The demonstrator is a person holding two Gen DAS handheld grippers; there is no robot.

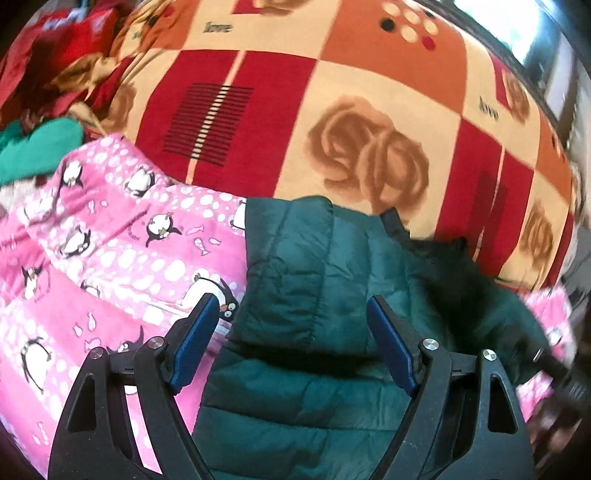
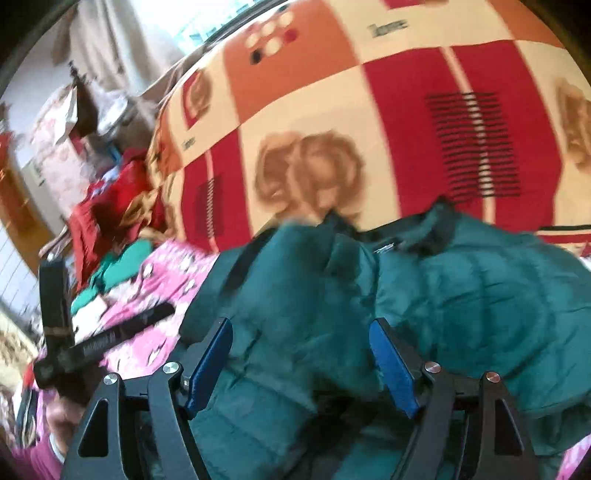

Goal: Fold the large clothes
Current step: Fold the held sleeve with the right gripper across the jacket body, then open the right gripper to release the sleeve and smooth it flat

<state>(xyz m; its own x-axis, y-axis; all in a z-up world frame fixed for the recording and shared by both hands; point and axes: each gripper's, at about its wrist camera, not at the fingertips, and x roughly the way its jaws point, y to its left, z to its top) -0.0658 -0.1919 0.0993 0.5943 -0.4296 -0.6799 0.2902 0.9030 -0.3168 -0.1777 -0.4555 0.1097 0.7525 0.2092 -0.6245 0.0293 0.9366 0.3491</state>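
A dark green quilted jacket [image 1: 314,251] lies partly folded on a pink penguin-print blanket [image 1: 110,240] spread over the bed. My left gripper [image 1: 291,299] hovers open over the jacket's left edge, with nothing between its blue pads [image 1: 194,343]. In the right wrist view the same jacket [image 2: 461,295] is bunched and blurred, its black collar lining showing at the top. My right gripper [image 2: 301,323] stands open just above it, the pads apart from the cloth. The black body of the left tool [image 2: 110,336] shows at the left, held in a hand in a pink sleeve [image 2: 40,454].
A red, orange and cream patterned bedspread [image 1: 332,92] covers the bed beyond the jacket. A green garment [image 1: 37,147] and a heap of red clothes [image 1: 74,33] lie at the far left. Room furniture and clutter [image 2: 74,110] stand past the bed's edge.
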